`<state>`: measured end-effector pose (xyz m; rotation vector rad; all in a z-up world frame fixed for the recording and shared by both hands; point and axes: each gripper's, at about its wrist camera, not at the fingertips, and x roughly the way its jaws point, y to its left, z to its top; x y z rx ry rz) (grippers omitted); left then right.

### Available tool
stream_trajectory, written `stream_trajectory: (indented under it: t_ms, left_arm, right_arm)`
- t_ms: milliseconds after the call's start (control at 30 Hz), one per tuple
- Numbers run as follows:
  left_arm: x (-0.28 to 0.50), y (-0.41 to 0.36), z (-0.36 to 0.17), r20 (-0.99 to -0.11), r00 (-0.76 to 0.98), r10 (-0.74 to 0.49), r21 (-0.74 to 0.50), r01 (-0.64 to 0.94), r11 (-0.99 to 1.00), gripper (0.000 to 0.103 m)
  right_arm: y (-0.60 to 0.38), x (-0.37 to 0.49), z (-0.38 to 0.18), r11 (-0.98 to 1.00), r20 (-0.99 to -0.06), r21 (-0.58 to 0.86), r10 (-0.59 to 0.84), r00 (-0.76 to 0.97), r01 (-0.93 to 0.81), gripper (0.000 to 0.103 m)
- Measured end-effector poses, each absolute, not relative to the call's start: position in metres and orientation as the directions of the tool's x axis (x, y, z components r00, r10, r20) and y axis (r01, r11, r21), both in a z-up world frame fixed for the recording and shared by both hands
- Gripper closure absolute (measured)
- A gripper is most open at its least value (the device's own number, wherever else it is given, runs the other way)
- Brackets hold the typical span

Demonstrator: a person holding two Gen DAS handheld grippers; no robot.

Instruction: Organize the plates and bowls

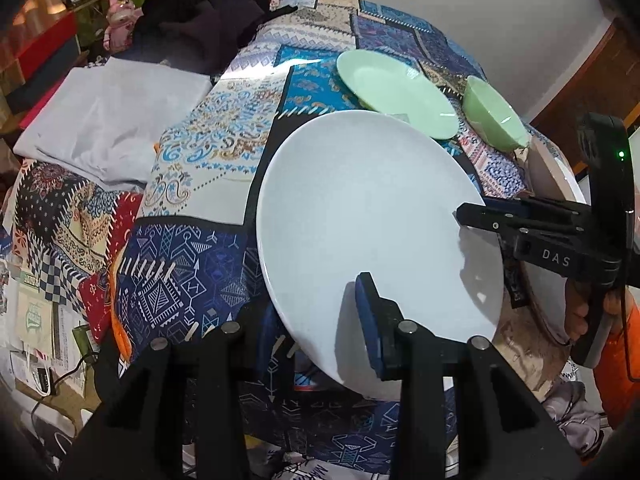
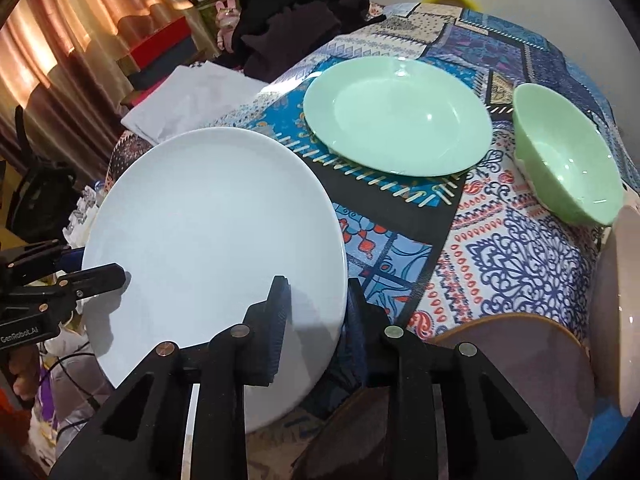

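Observation:
A large white plate (image 1: 368, 224) is held tilted above the patterned tablecloth, also seen in the right wrist view (image 2: 208, 240). My left gripper (image 1: 320, 320) is shut on its near rim. My right gripper (image 2: 316, 304) is shut on the opposite rim and shows in the left wrist view (image 1: 472, 216); my left gripper shows in the right wrist view (image 2: 100, 276). A green plate (image 2: 396, 116) and a green bowl (image 2: 568, 156) sit on the table beyond, also in the left wrist view: plate (image 1: 396, 92), bowl (image 1: 496, 112).
A pinkish plate (image 2: 620, 304) and a brown-rimmed dish (image 2: 516, 352) lie at the right. A folded white cloth (image 1: 108, 120) and dark clothes (image 1: 208, 12) lie at the far left of the table. Boxes and clutter stand beyond.

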<state>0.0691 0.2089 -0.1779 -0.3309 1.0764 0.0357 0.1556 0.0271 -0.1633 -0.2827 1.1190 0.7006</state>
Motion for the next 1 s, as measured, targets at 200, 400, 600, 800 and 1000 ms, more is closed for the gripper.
stream_trajectory:
  t_ms: [200,400,600,800,1000]
  left_arm:
    - [0.07,0.202,-0.166,-0.858,0.498,-0.13,-0.247,-0.177,0.953,0.066]
    - [0.073,0.187,-0.155,-0.847,0.515,-0.135,-0.245,-0.153,0.957,0.066]
    - [0.075,0.168,-0.145,-0.834,0.532,-0.147,-0.247,-0.12,0.962,0.066]
    - [0.079,0.144,-0.136,-0.823,0.543,-0.168,-0.249,-0.078,0.965,0.066]
    - [0.085,0.112,-0.133,-0.822,0.532,-0.204,-0.256,-0.024,0.966,0.066]
  right_arm:
    - [0.014,0.152,-0.15,0.769,-0.876,0.14,0.39,0.283,-0.624,0.077]
    - [-0.004,0.148,-0.136,0.789,-0.858,0.143,0.4,0.322,-0.598,0.077]
    - [-0.027,0.143,-0.126,0.811,-0.845,0.145,0.4,0.355,-0.566,0.077]
    - [-0.057,0.136,-0.118,0.84,-0.83,0.151,0.394,0.394,-0.521,0.077]
    - [-0.092,0.127,-0.116,0.866,-0.82,0.18,0.394,0.415,-0.467,0.077]
